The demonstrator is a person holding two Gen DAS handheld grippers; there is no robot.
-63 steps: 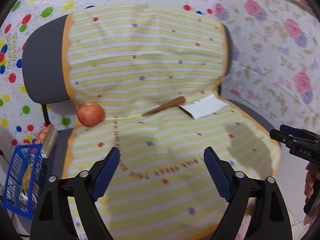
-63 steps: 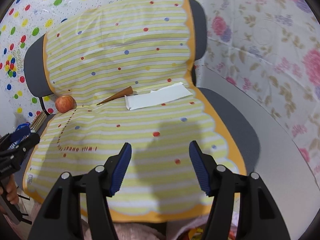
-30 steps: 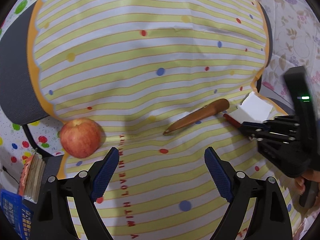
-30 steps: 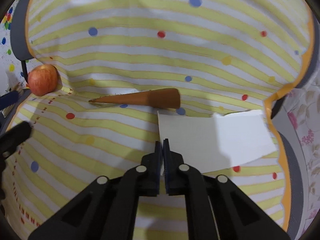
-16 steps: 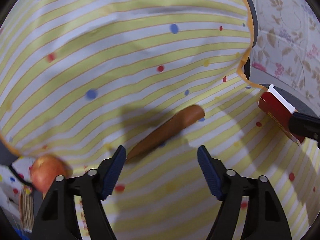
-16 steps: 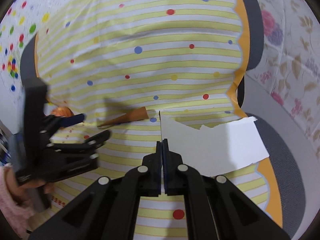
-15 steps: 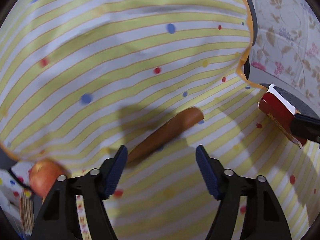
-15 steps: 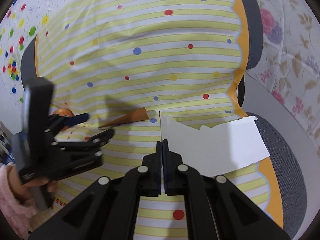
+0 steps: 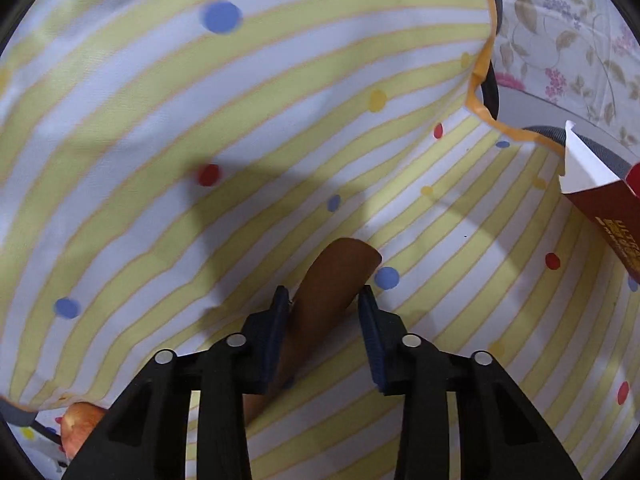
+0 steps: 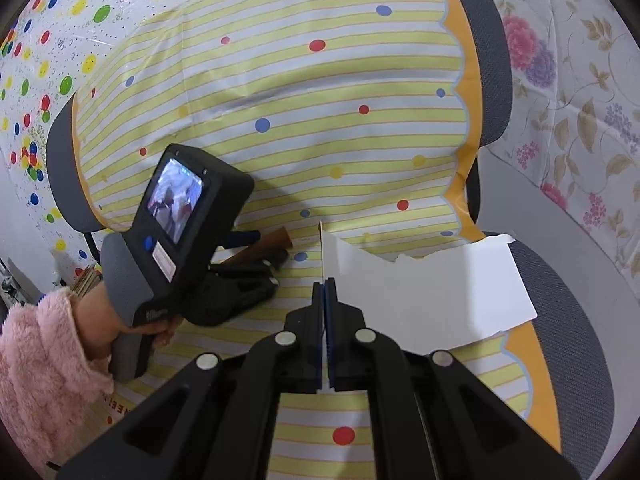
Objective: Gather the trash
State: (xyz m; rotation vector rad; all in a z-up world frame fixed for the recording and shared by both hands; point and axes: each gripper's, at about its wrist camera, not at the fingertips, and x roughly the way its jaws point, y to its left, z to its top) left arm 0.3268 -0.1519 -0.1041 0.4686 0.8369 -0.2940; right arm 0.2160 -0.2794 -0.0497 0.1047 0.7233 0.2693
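Observation:
A brown paper cone (image 9: 328, 280) lies on the striped cloth over the chair seat. My left gripper (image 9: 324, 300) is down at the cloth with its jaws partly closed on either side of the cone's wide end, a small gap showing at the right finger. In the right wrist view the left gripper (image 10: 264, 256) straddles the cone (image 10: 276, 240). My right gripper (image 10: 325, 284) is shut on the edge of a torn white card (image 10: 432, 296) and holds it above the seat. The card's red printed side (image 9: 608, 208) shows at the right of the left wrist view.
The striped, dotted cloth (image 10: 280, 92) covers a grey office chair (image 10: 492, 60). A red apple (image 9: 80, 424) sits at the seat's left edge. Floral sheeting (image 10: 580, 100) hangs on the right, dotted sheeting (image 10: 40, 60) on the left.
My left gripper has moved down onto the cone and its jaws have narrowed around it. My right gripper has lifted the card off the seat and drawn back.

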